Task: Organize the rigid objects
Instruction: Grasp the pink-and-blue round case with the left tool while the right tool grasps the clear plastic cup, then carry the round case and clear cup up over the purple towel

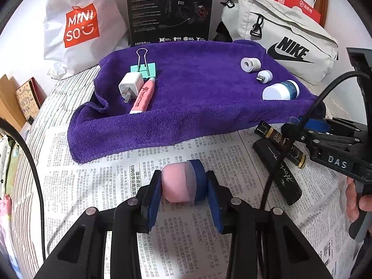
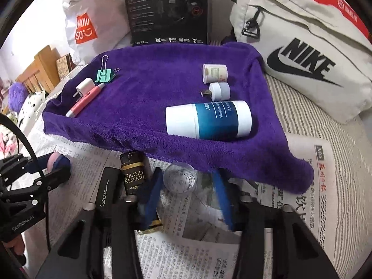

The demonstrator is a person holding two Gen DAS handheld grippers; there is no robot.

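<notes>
My left gripper (image 1: 183, 186) is shut on a pink and blue eraser (image 1: 180, 182), low over the newspaper (image 1: 104, 186). My right gripper (image 2: 186, 181) has its jaws around a clear plastic cup (image 2: 180, 177) at the front edge of the purple towel (image 2: 148, 86); whether they press it I cannot tell. On the towel lie a white and blue tube (image 2: 209, 122), a USB night light (image 2: 218, 90), a small white roll (image 2: 215, 72), a green binder clip (image 2: 104, 74), a white charger (image 2: 83, 88) and a pink pen (image 2: 84, 101).
Two black boxes, one marked Grand Reserve (image 2: 133, 176), lie on the newspaper left of my right gripper. A Nike bag (image 2: 302, 53), a black Edifier box (image 2: 167, 11) and a Miniso bag (image 2: 88, 23) stand behind the towel.
</notes>
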